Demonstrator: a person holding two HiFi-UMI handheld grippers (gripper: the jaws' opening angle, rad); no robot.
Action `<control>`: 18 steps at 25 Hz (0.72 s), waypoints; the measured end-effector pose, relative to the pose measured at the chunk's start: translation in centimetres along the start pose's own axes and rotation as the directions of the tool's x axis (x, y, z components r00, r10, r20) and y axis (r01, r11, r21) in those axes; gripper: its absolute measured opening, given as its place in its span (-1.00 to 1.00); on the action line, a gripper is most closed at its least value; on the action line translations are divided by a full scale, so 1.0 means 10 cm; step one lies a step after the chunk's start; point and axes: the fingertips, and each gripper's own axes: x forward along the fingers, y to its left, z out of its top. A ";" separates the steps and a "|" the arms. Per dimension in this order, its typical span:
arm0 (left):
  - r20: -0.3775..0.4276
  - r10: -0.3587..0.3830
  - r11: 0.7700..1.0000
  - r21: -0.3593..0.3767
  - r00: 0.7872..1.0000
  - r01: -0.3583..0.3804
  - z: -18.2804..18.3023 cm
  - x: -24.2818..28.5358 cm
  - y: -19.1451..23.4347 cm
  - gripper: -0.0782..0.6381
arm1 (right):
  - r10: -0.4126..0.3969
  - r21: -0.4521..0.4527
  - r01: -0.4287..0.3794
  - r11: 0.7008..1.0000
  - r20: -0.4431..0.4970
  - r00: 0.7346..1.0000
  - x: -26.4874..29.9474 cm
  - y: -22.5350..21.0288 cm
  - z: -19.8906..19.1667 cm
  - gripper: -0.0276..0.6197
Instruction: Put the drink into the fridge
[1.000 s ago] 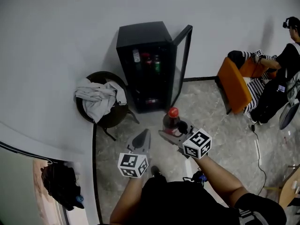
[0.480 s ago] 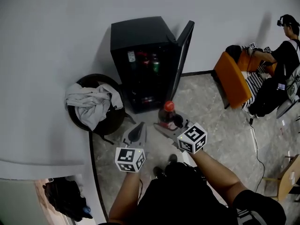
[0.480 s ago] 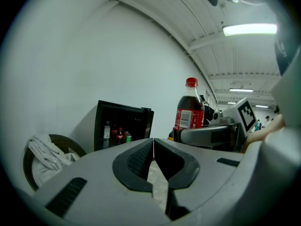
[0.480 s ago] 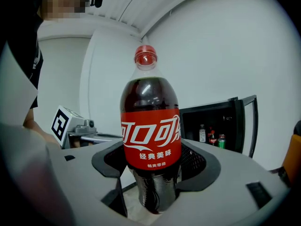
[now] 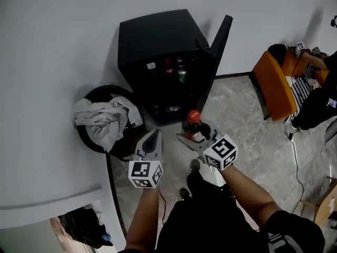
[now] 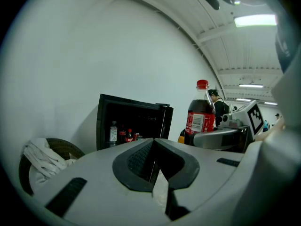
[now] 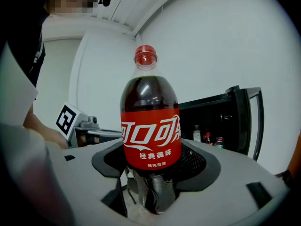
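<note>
My right tongs (image 5: 194, 136) are clamped around the lower body of the cola bottle (image 5: 192, 124) and hold it upright, red cap on top. In the right gripper view the dark bottle (image 7: 150, 135) fills the middle of the frame, its base sunk between the two jaws of those tongs (image 7: 153, 173), which press on it from both sides. My left tongs (image 5: 154, 139) hang just beside it, toward the lower middle of the head view. Their jaws are drawn together with only a thin slit between them and nothing in it, as the left gripper view shows (image 6: 154, 144). That view also catches the bottle (image 6: 201, 112) in the air to the right of centre. The black fridge (image 5: 158, 41) stands against the white wall in the upper middle of the head view, and its door (image 5: 218, 51) is swung open to the right. A few bottles and cans (image 5: 174, 70) sit on its upper shelf. The cola bottle is out in front of the fridge, over the grey marbled floor (image 5: 247, 141), and not inside it. Left of the fridge a white cloth (image 5: 105, 121) lies heaped on a round dark chair (image 5: 97, 95). An orange seat (image 5: 274, 86) is at the upper right.
</note>
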 end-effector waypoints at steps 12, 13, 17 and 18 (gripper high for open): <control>-0.038 0.029 0.999 0.023 0.999 -0.028 0.04 1.11 0.29 -0.75 | -0.034 0.005 0.034 0.999 0.015 0.999 0.64 -0.98 -0.01 0.00; -0.041 0.034 0.999 0.025 0.999 -0.033 0.02 1.17 0.32 -0.75 | -0.040 0.008 0.040 0.999 0.017 0.999 0.68 -1.04 -0.02 0.00; -0.047 0.031 0.999 0.024 0.998 -0.030 -0.09 1.43 0.46 -0.75 | -0.078 0.008 0.078 0.997 0.025 0.997 0.87 -1.31 -0.07 0.00; -0.047 0.028 0.999 0.024 0.999 -0.027 -0.13 1.50 0.50 -0.75 | -0.091 0.008 0.091 0.996 0.024 0.996 0.93 -1.37 -0.11 0.00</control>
